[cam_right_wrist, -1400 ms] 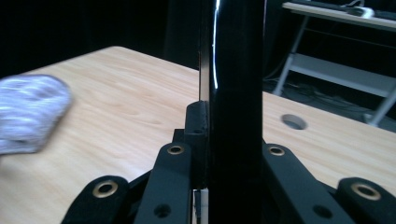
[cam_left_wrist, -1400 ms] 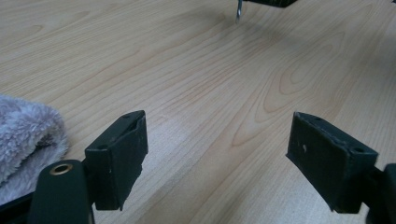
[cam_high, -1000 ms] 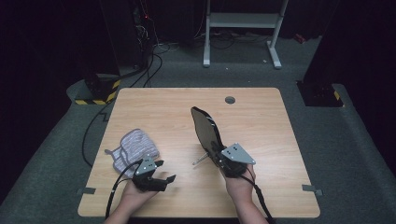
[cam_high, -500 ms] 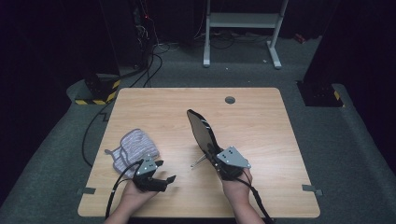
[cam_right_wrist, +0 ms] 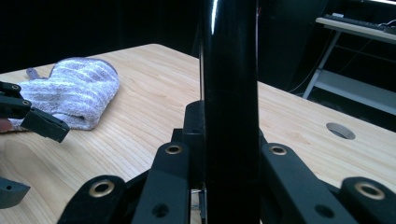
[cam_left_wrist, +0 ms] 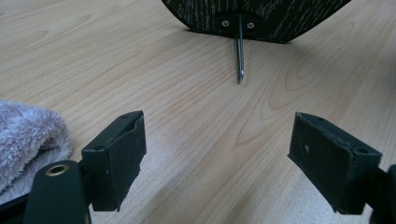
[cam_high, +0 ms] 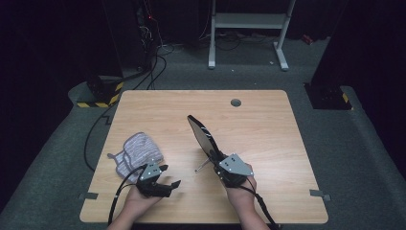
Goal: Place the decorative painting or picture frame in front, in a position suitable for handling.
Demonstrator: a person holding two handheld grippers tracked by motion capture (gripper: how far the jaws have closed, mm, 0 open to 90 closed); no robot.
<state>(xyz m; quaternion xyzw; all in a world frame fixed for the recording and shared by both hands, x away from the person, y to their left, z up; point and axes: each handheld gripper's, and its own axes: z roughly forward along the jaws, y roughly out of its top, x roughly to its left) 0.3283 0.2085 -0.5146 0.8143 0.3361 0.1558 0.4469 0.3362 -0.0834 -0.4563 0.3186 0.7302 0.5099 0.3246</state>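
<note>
While the right gripper (cam_high: 221,162) clamps its jaws on the black oval mirror (cam_high: 201,134), tilted at the worktop's (cam_high: 268,124) centre, the left gripper (cam_high: 168,176), jaws open, hovers at seven o'clock beside the striped grey towel (cam_high: 136,149).

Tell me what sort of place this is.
Probably a lab or recording studio: a bare wooden table with a cable port, black curtains around it, cables trailing over grey carpet, and a white metal stand behind.
</note>
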